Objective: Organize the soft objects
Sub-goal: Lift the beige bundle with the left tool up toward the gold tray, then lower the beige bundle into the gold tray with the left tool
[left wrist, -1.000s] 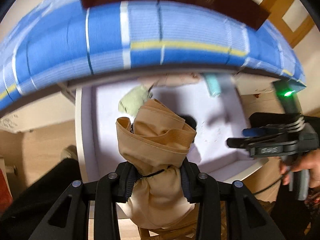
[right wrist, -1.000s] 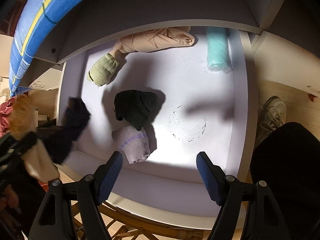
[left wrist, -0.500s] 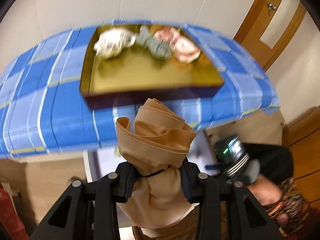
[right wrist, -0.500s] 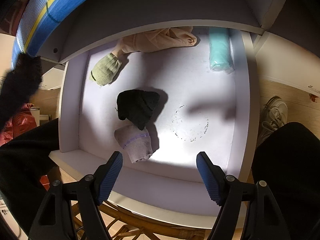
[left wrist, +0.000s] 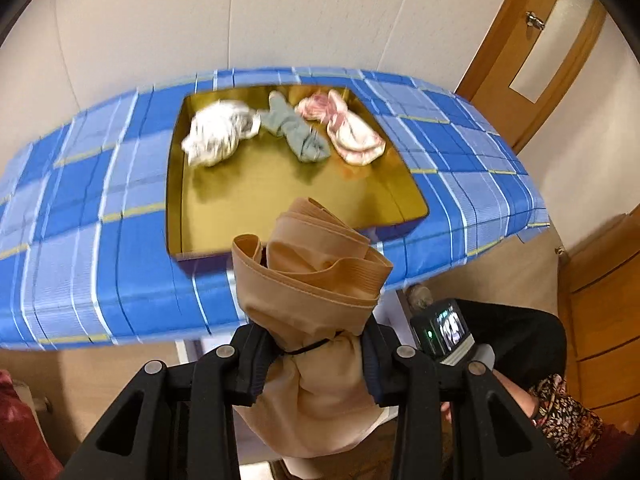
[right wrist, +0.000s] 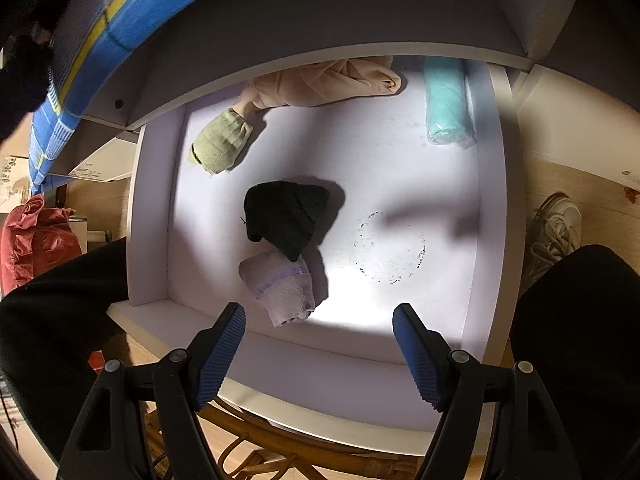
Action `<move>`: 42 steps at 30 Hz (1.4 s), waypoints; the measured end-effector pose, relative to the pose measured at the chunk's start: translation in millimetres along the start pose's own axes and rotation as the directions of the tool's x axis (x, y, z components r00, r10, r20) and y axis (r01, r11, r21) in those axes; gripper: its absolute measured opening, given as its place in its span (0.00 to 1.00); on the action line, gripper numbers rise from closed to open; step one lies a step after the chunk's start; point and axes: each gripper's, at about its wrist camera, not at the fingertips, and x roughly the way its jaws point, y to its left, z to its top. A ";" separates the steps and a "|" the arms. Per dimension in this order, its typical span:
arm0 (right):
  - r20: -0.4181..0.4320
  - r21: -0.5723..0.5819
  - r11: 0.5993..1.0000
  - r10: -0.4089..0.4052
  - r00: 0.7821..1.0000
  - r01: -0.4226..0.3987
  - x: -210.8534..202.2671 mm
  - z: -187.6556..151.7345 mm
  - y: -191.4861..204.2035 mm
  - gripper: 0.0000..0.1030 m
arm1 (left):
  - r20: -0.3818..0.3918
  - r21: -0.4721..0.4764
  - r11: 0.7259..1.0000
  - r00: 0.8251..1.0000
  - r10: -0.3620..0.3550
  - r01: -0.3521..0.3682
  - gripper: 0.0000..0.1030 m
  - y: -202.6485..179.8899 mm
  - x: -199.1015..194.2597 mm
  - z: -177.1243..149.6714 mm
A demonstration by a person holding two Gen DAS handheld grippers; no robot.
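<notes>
Left gripper point(left wrist: 314, 354) pinching a rolled beige fabric bundle point(left wrist: 312, 280) tied with a thin black band, held above the near edge of a blue plaid tablecloth point(left wrist: 92, 200). Beyond it, a gold-lined tray point(left wrist: 280, 184) holds a white crumpled cloth point(left wrist: 218, 134), a grey-green sock point(left wrist: 298, 134) and a pink-white garment point(left wrist: 348, 132). Right gripper point(right wrist: 319, 328) spread, nothing between its pads, over a white open drawer point(right wrist: 490, 240) containing a lilac sock roll point(right wrist: 284, 286), black knit bundle point(right wrist: 286, 216), olive sock roll point(right wrist: 220, 146), beige tights point(right wrist: 324, 84), and teal roll point(right wrist: 446, 104).
</notes>
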 end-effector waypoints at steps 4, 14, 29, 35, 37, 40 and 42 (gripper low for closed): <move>-0.001 -0.002 1.000 -0.002 1.000 0.002 -0.1 0.0 0.1 0.75 | -0.021 -0.015 1.000 1.000 -0.021 0.021 0.37 4.4 3.1 -9.9; -0.002 -0.003 1.000 -0.003 1.000 0.003 -0.7 0.3 -1.3 0.75 | -0.066 -0.070 0.997 0.997 -0.029 0.025 0.36 24.0 13.4 -26.6; 0.096 -0.026 0.998 0.063 0.993 -0.061 -23.1 7.4 7.0 0.75 | -0.036 -0.104 0.981 0.985 -0.166 0.162 0.36 17.8 6.5 -18.6; 0.080 -0.005 0.998 0.066 0.995 -0.065 -21.1 6.9 2.0 0.75 | 0.006 -0.085 0.989 0.993 -0.118 0.118 0.36 8.7 -3.1 18.2; 0.078 -0.004 0.998 0.069 0.995 -0.069 -20.9 6.8 2.3 0.75 | 0.025 -0.062 0.994 0.996 -0.085 0.087 0.36 5.3 -5.2 36.1; 0.068 -0.003 0.997 0.076 0.995 -0.076 -19.0 6.0 2.4 0.75 | 0.044 -0.033 0.999 0.999 -0.017 0.019 0.36 3.0 -2.6 61.5; 0.062 -0.002 0.997 0.082 0.995 -0.082 -18.5 5.4 2.4 0.75 | 0.042 -0.016 0.999 0.998 0.035 -0.034 0.36 4.2 5.0 78.0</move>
